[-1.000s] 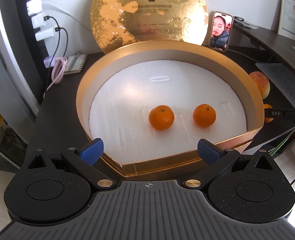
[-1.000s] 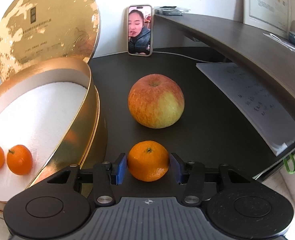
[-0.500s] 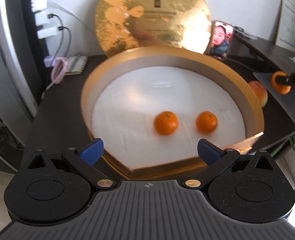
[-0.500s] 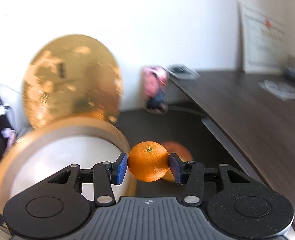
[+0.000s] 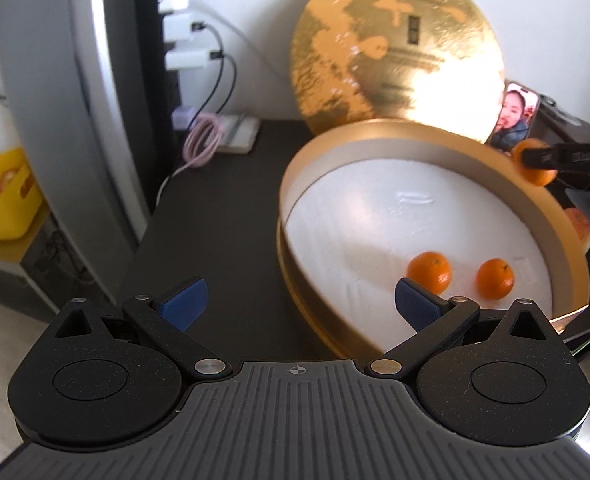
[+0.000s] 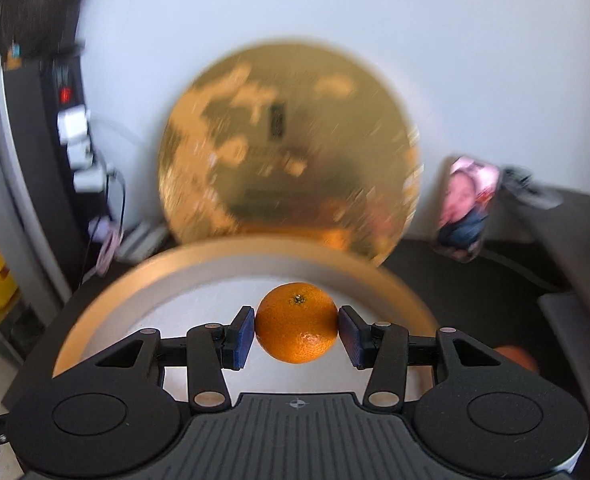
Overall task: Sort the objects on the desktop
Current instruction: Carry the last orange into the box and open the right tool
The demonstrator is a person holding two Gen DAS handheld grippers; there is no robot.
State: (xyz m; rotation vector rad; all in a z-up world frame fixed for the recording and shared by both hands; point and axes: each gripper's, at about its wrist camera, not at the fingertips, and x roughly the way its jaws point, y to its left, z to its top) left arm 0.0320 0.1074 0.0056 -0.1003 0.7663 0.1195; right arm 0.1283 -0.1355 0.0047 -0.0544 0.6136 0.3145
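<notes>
The right gripper (image 6: pixel 297 338) has its jaws pinched on a mandarin (image 6: pixel 297 323) held above the far right rim of the gold box (image 5: pixel 559 224), where two more lie inside, while the left gripper (image 5: pixel 299 300) hangs wide open and empty at the near rim.

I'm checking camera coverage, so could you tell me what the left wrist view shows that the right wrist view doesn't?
Only the left wrist view shows two tangerines lying on the white liner of the gold box, and its own open tongs. Only the right wrist view shows both pads clamping the carried tangerine. Both show that tangerine, the gold lid and the phone.
</notes>
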